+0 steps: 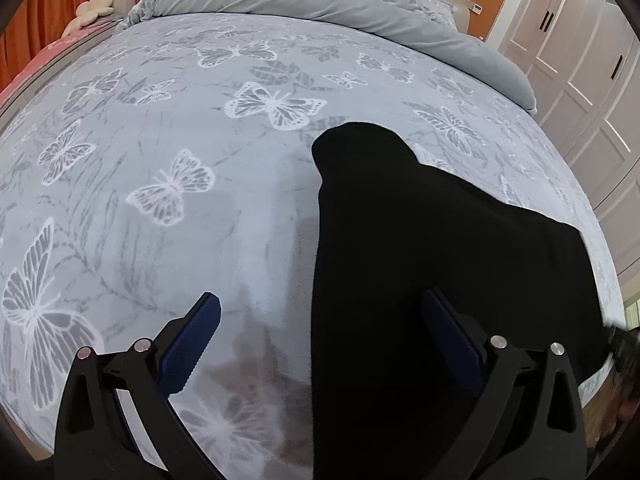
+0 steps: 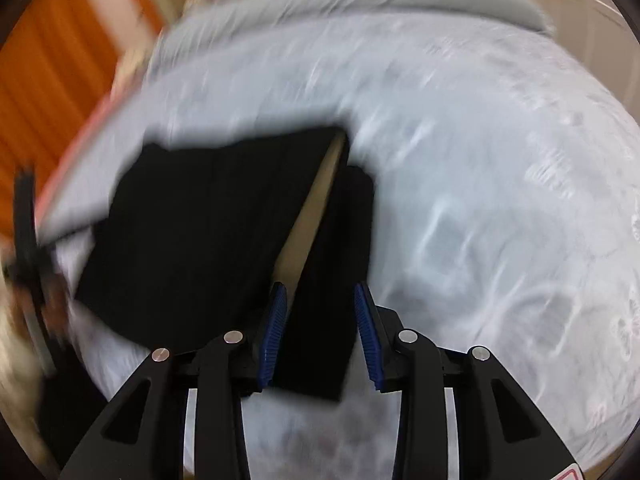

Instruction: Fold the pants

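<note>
While jaws gape, pants point(image 2: 208, 224) between

No legible text or labels.

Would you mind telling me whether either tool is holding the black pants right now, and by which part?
Nothing is held. The left tool stands wide open above the pants; the right tool is open, its pads clear of the cloth between them.

Black left gripper point(image 1: 320, 344) and right gripper point(image 2: 320, 320), ridged blue pads point(image 2: 275, 332), silver pivot pins point(image 2: 234, 337)
</note>
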Available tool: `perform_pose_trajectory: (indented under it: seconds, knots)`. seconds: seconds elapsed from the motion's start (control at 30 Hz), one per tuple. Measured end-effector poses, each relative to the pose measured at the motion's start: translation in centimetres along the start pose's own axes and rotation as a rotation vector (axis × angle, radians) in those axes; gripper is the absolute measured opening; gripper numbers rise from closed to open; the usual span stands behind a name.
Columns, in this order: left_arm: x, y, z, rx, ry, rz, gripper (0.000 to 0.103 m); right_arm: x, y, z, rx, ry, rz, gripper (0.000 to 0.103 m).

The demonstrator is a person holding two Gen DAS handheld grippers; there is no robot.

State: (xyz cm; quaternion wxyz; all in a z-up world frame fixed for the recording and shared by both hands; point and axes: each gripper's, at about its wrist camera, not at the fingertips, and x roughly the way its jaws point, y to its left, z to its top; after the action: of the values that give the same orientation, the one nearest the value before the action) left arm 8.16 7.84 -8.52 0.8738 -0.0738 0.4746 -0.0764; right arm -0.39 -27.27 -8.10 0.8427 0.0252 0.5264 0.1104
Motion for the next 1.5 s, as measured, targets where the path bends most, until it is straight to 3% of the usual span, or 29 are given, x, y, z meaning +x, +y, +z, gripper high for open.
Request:
perform_pose_trajectory:
  seconds: [0.07, 0.17, 0.23, 0.37, 0.43, 0.6, 0.7, 0.77, 0.87, 0.93, 1.0, 1.13, 1.3, 1.37, 1.43, 1.5]
  knots:
    - [-0.1, -0.1, 0.0, -0.001, -0.003, 0.006, 0.098, -1.1, 1.3, -1.3, -0.143, 0.035, -0.041, 0.032]
    - [-0.3, 0.0, -0.1, 0.013, -0.005, 0.004, 0.098, -0.7, 0.0, -4.0, -0.223, 0.172, -0.124, 0.032]
    - [-0.2, 0.3, -0.2, 0.014, -0.005, 0.005, 0.098, -0.7, -0.9, -3.8, -0.153, 0.157, -0.127, 0.032]
    - [-0.1, 0.8, -0.1, -0.025, 0.011, -0.022, 0.098, -4.8, -3.3, -1.7, 0.047, -0.063, 0.069, 0.032]
    - [-0.2, 0.7, 0.0, -0.028, 0.007, -0.024, 0.098, -4.3, -4.3, -1.2, 0.116, -0.063, 0.104, 0.034]
    - [-0.7, 0.4, 0.0, -0.007, -0.008, -0.054, 0.098, 1.0, -3.4, -1.0, 0.079, 0.108, 0.040, 0.033]
    - [-1.3, 0.6, 0.1, 0.000, -0.009, -0.068, 0.098, -0.8, -5.2, -1.1, 0.149, 0.081, 0.052, 0.037]
    - [-2.2, 1.3, 0.2, -0.014, -0.035, -0.070, 0.098, -1.9, -6.4, -0.7, 0.236, 0.025, 0.080, 0.040]
    - [-2.6, 2.0, 0.2, -0.037, -0.041, -0.087, 0.098, -2.9, -5.9, 0.7, 0.260, -0.093, 0.106, 0.041]
    - [-2.5, 2.1, 0.1, -0.041, -0.034, -0.086, 0.098, -0.4, -5.2, 2.2, 0.219, -0.039, 0.049, 0.041]
    - [-2.4, 1.7, 0.0, -0.029, -0.027, -0.089, 0.098, 3.5, -5.0, 3.2, 0.156, 0.029, -0.072, 0.041]
    - [-2.9, 0.6, -0.4, 0.044, -0.060, -0.037, 0.098, -0.4, -6.4, 3.8, 0.290, -0.088, -0.081, 0.046]
    - [-3.2, 0.2, -0.9, 0.103, -0.053, -0.004, 0.098, -1.2, -5.4, 1.5, 0.379, -0.050, 0.195, 0.078]
    - [-3.3, 0.4, -1.3, 0.102, -0.027, -0.028, 0.098, -0.7, -3.5, 0.8, 0.347, -0.018, 0.221, 0.078]
    - [-3.2, 0.4, -1.8, 0.098, 0.007, -0.066, 0.098, 0.0, -1.3, 0.4, 0.275, 0.005, 0.167, 0.086]
    - [-2.8, 0.3, -2.5, 0.091, 0.052, -0.120, 0.098, 1.2, 0.0, 0.2, 0.196, 0.039, 0.031, 0.087]
